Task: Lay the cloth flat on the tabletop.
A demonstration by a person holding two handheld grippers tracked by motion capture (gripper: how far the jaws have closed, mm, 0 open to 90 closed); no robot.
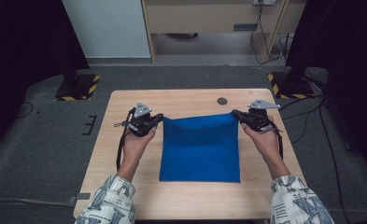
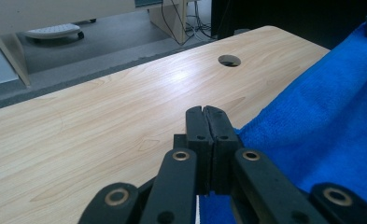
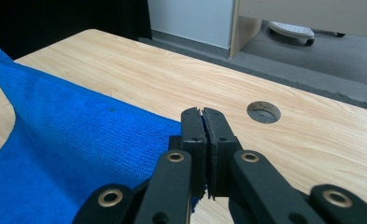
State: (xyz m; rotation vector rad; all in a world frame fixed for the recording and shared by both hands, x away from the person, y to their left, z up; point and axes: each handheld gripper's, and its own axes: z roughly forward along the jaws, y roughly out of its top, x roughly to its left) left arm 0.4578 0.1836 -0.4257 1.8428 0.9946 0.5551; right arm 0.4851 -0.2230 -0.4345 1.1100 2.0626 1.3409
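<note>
A blue cloth (image 1: 200, 149) lies spread on the wooden table (image 1: 125, 107), its far edge lifted slightly between the two grippers. My left gripper (image 1: 160, 117) is shut on the cloth's far left corner; in the left gripper view the black jaws (image 2: 204, 112) meet tightly with blue cloth (image 2: 321, 126) running off to the right. My right gripper (image 1: 234, 113) is shut on the far right corner; in the right gripper view its tip (image 3: 201, 113) pinches the cloth (image 3: 69, 140), which stretches away to the left. The near edge of the cloth rests flat on the table.
A round cable hole (image 1: 222, 101) sits in the table just beyond the cloth, also seen as the hole (image 2: 229, 60) and the hole (image 3: 263, 112). Black stands with yellow-striped bases (image 1: 78, 86) flank the table on the floor. A wooden desk (image 1: 209, 18) stands behind.
</note>
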